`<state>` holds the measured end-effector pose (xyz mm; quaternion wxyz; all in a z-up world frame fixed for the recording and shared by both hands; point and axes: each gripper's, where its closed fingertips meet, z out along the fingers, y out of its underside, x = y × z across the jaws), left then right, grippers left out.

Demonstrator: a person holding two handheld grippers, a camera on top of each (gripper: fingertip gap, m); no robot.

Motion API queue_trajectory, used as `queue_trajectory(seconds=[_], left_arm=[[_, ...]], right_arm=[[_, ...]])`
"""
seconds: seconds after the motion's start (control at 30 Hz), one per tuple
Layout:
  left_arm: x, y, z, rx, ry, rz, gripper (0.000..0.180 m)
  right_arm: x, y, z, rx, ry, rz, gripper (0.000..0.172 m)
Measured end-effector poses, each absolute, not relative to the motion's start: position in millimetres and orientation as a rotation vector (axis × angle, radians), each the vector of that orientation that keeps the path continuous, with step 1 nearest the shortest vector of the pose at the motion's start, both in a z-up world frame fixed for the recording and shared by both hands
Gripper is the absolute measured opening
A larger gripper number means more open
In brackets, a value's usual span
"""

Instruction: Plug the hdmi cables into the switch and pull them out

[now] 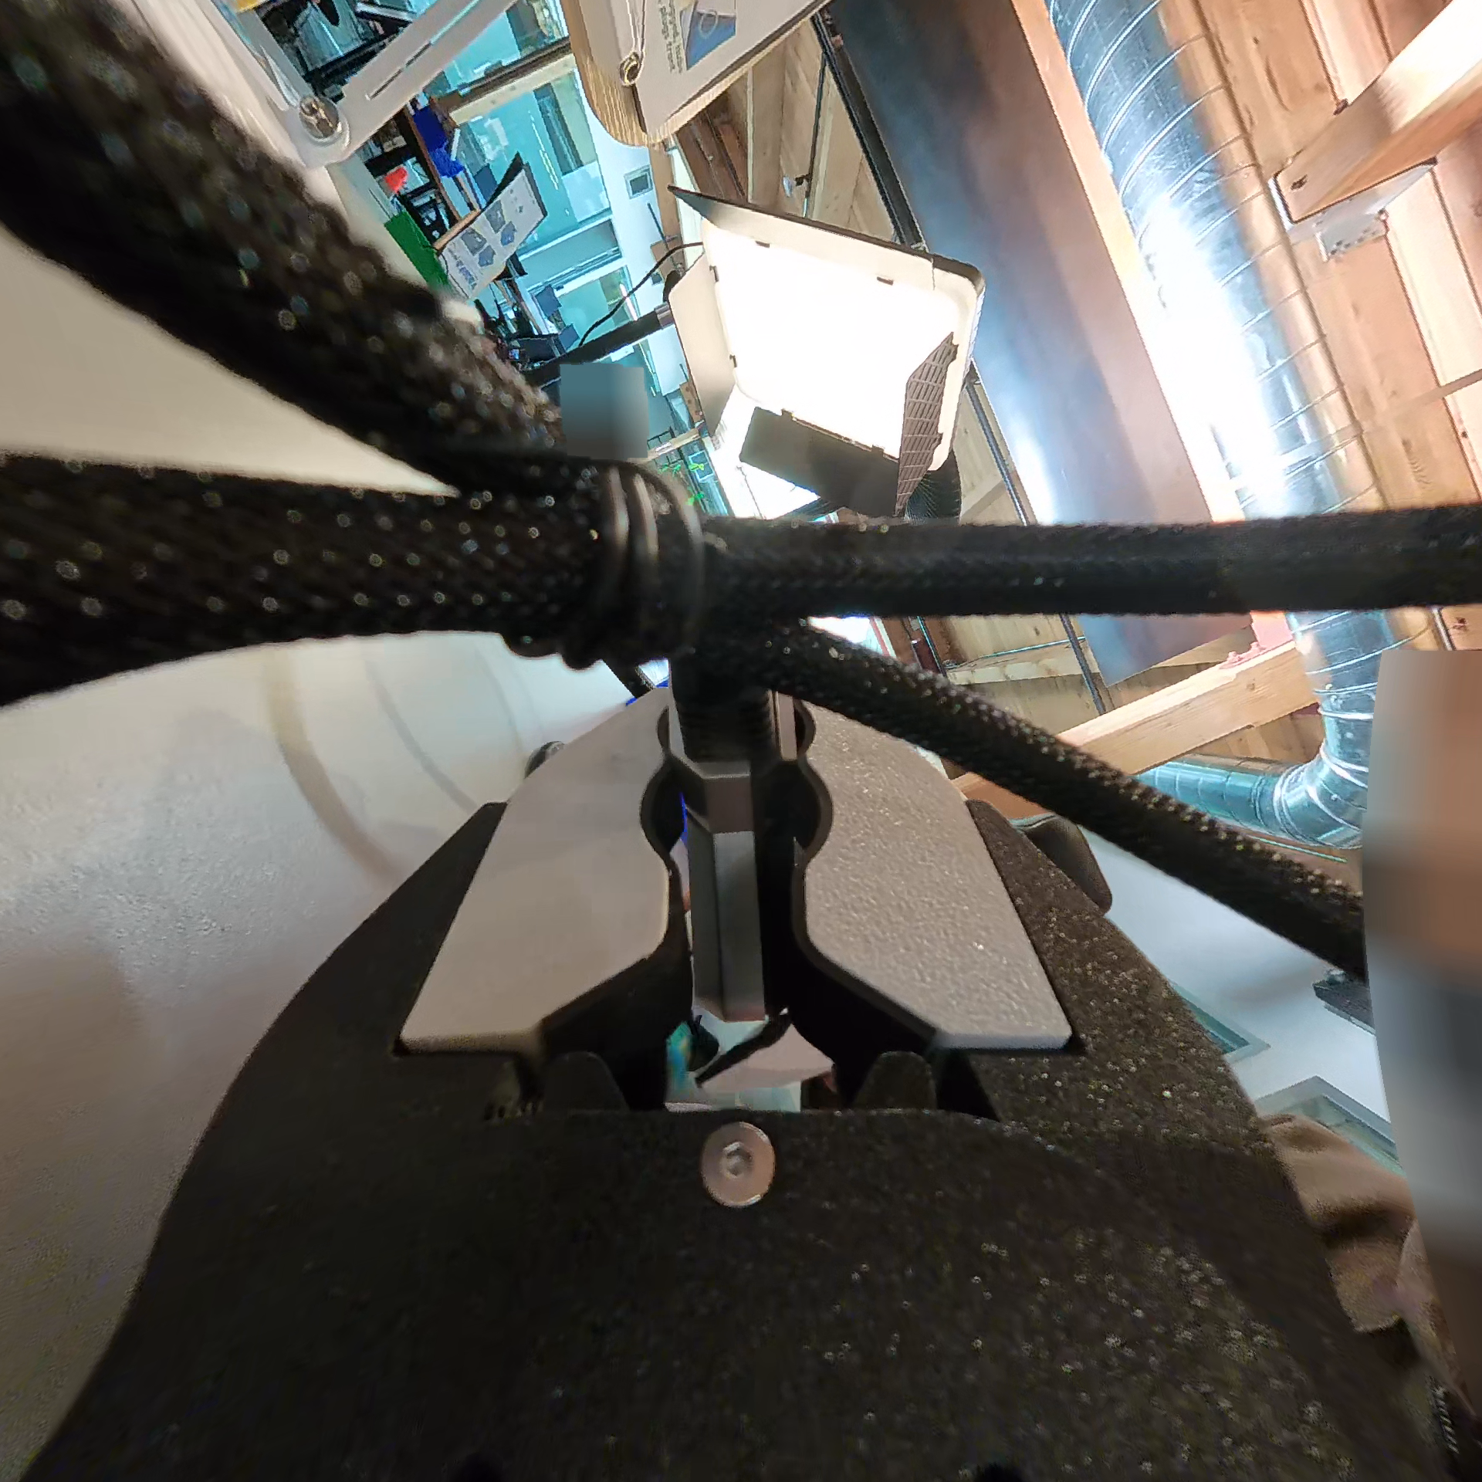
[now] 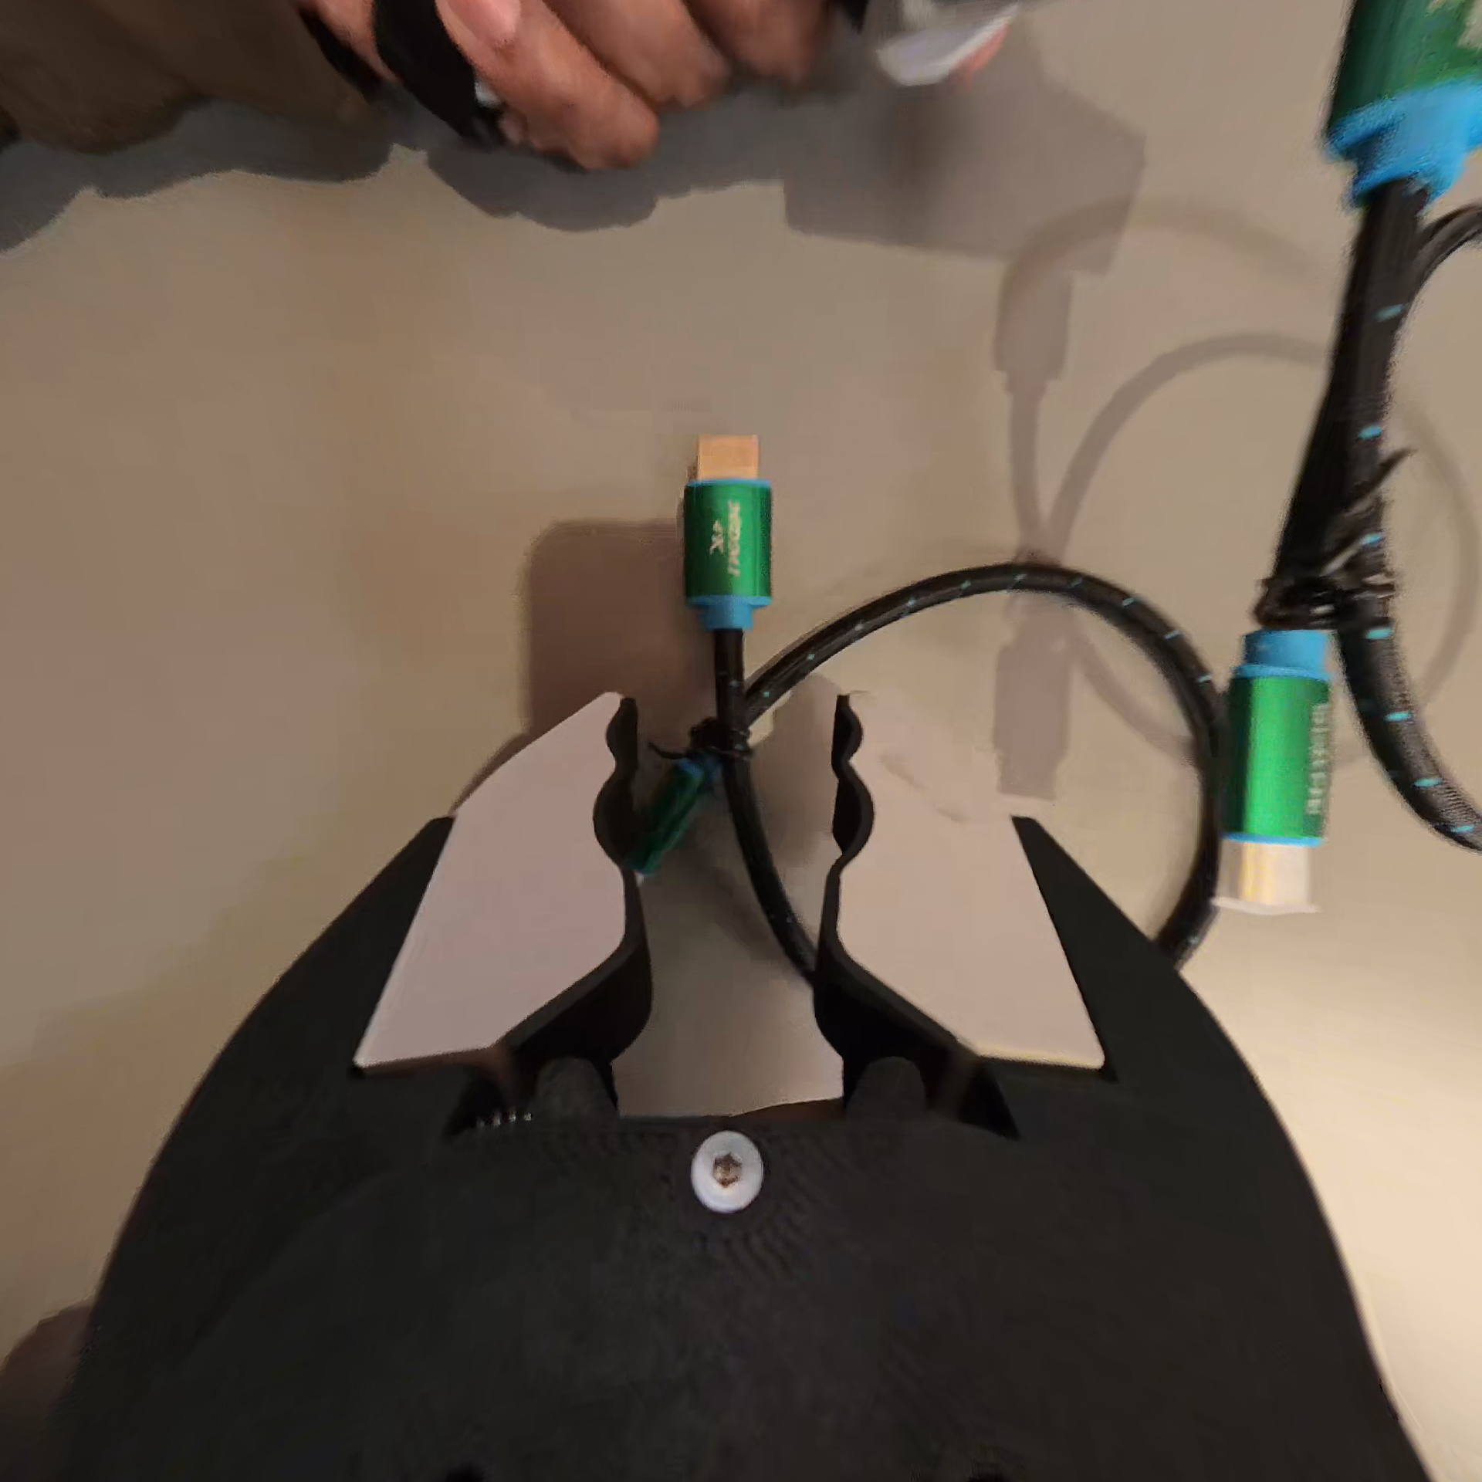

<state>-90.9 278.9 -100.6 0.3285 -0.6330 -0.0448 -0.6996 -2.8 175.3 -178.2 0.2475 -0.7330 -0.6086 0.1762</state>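
Black braided cable (image 1: 1042, 561) fills the left wrist view, its strands bound together by a thin wire tie (image 1: 641, 553) just ahead of the fingers. The left gripper (image 1: 726, 770) is clamped on a dark, squarish plug body (image 1: 718, 802) at the cable's end, both pads pressing its sides, and it is raised so that a lit lamp panel (image 1: 818, 353) and a silver duct (image 1: 1187, 305) show behind.

In the right wrist view, the right gripper (image 2: 730, 770) stands moderately wide above the beige tabletop (image 2: 321, 481), gripping nothing. Between its fingers, apart from both pads, lies a second tied cable (image 2: 1002, 581) with a green connector (image 2: 727, 545) pointing away and its wire tie (image 2: 722, 742) between the fingertips. Another green connector (image 2: 1275, 762) hangs at the right, beside the lifted bundle (image 2: 1347, 481). A hand (image 2: 577, 72) shows at the top edge.

The cable looks light, springy and limp along its length; the braid should give good friction. The rigid connector shells or the bound waist at the tie seem the surest places to grip, since loose loops would likely slide or unfold.
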Motion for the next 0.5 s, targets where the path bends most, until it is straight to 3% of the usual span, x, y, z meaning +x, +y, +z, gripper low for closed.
queue_trajectory(seconds=[0.03, 0.1, 0.3, 0.5], left_arm=[[-91, 279, -101, -1.657, -0.120, -1.827, 0.022], [-92, 280, -101, -1.653, -0.131, -1.825, 0.022], [-93, 281, -101, -1.644, -0.142, -1.830, 0.022], [-96, 285, -100, -1.642, -0.150, -1.788, 0.022]], right_arm=[[-1, 173, -183, -2.041, -1.670, 0.459, 0.049], [2, 172, -191, -2.108, -1.668, 0.417, 0.049], [-2, 182, -193, -2.067, -1.623, 0.502, 0.017], [-15, 228, -182, -1.693, -1.521, 0.311, 0.014]])
